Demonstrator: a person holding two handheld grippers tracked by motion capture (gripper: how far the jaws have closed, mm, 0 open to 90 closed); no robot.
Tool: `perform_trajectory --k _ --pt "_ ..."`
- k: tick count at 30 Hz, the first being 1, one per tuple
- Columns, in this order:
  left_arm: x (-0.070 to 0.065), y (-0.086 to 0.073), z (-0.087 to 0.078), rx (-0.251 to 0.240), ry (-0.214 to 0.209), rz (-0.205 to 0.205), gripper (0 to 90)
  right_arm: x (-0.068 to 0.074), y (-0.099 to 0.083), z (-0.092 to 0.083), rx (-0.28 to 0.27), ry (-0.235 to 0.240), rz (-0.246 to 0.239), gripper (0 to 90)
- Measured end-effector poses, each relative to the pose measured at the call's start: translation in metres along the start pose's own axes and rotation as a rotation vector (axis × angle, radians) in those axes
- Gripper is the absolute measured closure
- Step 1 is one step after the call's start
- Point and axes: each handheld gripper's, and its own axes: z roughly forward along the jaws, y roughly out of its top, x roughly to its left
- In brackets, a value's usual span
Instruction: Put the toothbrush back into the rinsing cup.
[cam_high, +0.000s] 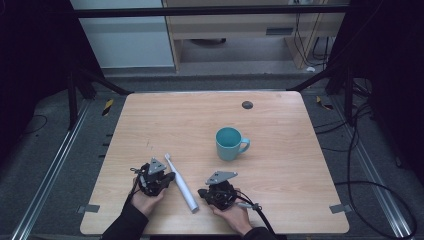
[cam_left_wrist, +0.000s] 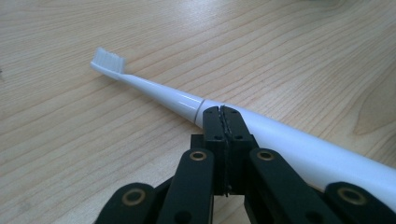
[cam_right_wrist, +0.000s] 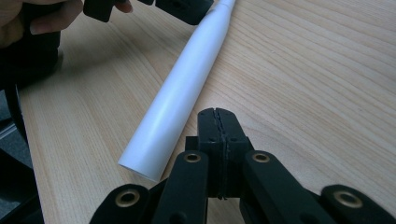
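Note:
A white electric toothbrush (cam_high: 181, 185) lies flat on the wooden table (cam_high: 280, 150), bristle head pointing away from the person. My left gripper (cam_high: 172, 176) is shut with nothing in it, its tips against the toothbrush (cam_left_wrist: 289, 140) where neck meets handle. My right gripper (cam_high: 200, 192) is shut and empty too, resting just right of the toothbrush's (cam_right_wrist: 182, 98) butt end. In the left gripper view its own gripper (cam_left_wrist: 223, 111) has the jaws pressed together; in the right gripper view that gripper (cam_right_wrist: 216, 113) looks the same. A teal mug (cam_high: 230, 144) stands upright further back, handle to the right.
A small dark round disc (cam_high: 247, 105) sits near the table's far edge. Cables trail from both grippers toward the person, whose hands (cam_high: 145, 202) hold them at the near edge. Dark frame legs and floor cables surround the table.

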Motion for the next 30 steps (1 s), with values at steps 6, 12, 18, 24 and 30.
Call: perform_trajectory --k 6,12,18,24,30 --pt "-0.002 0.002 0.003 -0.004 -0.005 0.006 89.8 -0.005 0.002 -0.006 -0.022 -0.015 0.015 89.9" --pt "-0.002 0.003 0.004 -0.003 -0.009 0.001 89.7 -0.014 0.002 -0.013 -0.035 -0.052 0.024 89.8" --pt "0.0 0.003 0.005 -0.002 -0.006 -0.005 89.8 -0.013 0.0 -0.011 -0.024 -0.046 0.029 89.8" --pt "-0.001 0.005 0.008 -0.005 -0.017 -0.002 89.7 -0.005 -0.001 -0.003 -0.017 -0.022 0.016 89.8" --pt "-0.004 0.007 0.01 -0.005 -0.019 0.009 89.7 -0.001 0.0 0.001 -0.01 -0.011 0.01 89.8"
